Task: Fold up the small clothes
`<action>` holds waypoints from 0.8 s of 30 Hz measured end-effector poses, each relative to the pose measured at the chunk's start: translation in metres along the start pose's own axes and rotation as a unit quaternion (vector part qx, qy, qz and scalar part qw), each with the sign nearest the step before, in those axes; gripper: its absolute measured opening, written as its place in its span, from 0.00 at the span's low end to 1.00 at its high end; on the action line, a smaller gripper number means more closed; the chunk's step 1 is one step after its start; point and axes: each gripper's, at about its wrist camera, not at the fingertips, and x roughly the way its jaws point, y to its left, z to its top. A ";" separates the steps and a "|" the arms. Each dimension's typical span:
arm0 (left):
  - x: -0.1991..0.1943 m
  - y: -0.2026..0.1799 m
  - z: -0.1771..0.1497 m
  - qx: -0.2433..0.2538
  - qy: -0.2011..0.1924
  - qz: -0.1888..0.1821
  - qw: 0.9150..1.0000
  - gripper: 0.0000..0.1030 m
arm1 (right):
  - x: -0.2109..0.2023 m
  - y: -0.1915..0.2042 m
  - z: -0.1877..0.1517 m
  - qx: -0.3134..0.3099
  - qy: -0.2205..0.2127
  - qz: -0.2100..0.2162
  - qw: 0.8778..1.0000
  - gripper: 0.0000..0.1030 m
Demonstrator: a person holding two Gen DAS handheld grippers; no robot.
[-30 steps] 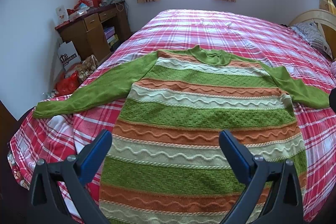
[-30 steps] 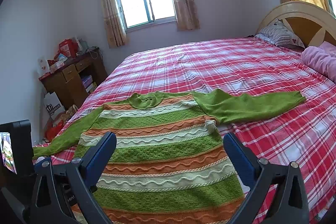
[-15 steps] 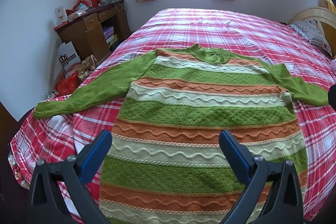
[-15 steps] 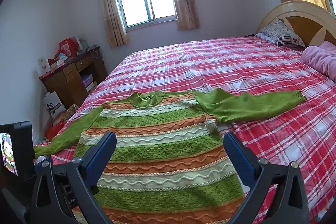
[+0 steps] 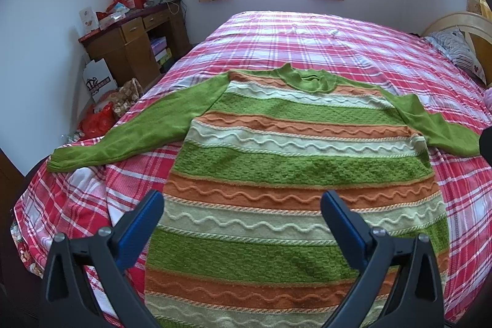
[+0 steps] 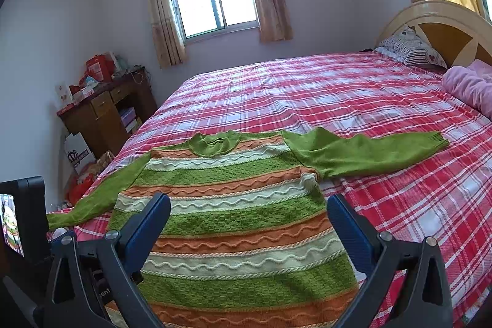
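Note:
A knitted sweater (image 5: 295,165) with green, orange and cream stripes lies flat, front up, on the bed, collar away from me. It also shows in the right wrist view (image 6: 233,205). Its green left sleeve (image 5: 138,131) reaches toward the bed's left edge. Its right sleeve (image 6: 369,152) lies straight out to the right. My left gripper (image 5: 243,205) is open and empty above the sweater's lower half. My right gripper (image 6: 249,205) is open and empty above the same lower part.
The bed has a red plaid sheet (image 6: 323,94). A wooden desk (image 5: 135,42) with boxes and bags stands at the left wall. A headboard (image 6: 446,29), a pillow (image 6: 409,48) and a pink blanket (image 6: 470,85) are at the right. The left gripper's body (image 6: 21,214) shows at the left edge.
Both views have barely shifted. The sweater lies as before and both grippers stay open.

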 end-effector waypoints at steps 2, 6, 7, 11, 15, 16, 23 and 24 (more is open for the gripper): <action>0.000 0.000 0.000 0.000 0.000 0.000 1.000 1.00 | 0.000 0.000 0.000 0.000 0.000 0.000 1.000 0.99; 0.000 0.000 0.000 0.000 0.001 0.000 1.000 1.00 | 0.000 0.000 0.000 0.000 -0.001 0.001 1.000 0.99; 0.000 0.001 0.000 0.000 0.001 -0.001 1.000 1.00 | 0.000 0.000 0.000 0.000 -0.001 0.000 1.000 0.99; 0.000 0.000 0.000 0.000 0.000 0.000 1.000 1.00 | 0.000 0.000 0.000 0.000 0.000 0.001 1.000 0.99; 0.000 0.000 0.000 -0.001 0.002 -0.001 1.000 1.00 | 0.000 0.001 -0.001 -0.001 0.001 0.000 1.000 0.99; 0.001 0.000 0.000 0.000 0.002 -0.001 1.000 1.00 | 0.000 0.001 -0.001 -0.001 0.002 0.000 1.000 0.99; 0.002 0.000 -0.001 -0.001 0.003 -0.001 1.000 1.00 | 0.001 0.000 -0.001 0.000 0.003 0.001 1.000 0.99; 0.002 0.000 -0.001 -0.001 0.003 -0.002 1.000 1.00 | 0.001 0.000 -0.001 0.000 0.004 0.001 1.000 0.99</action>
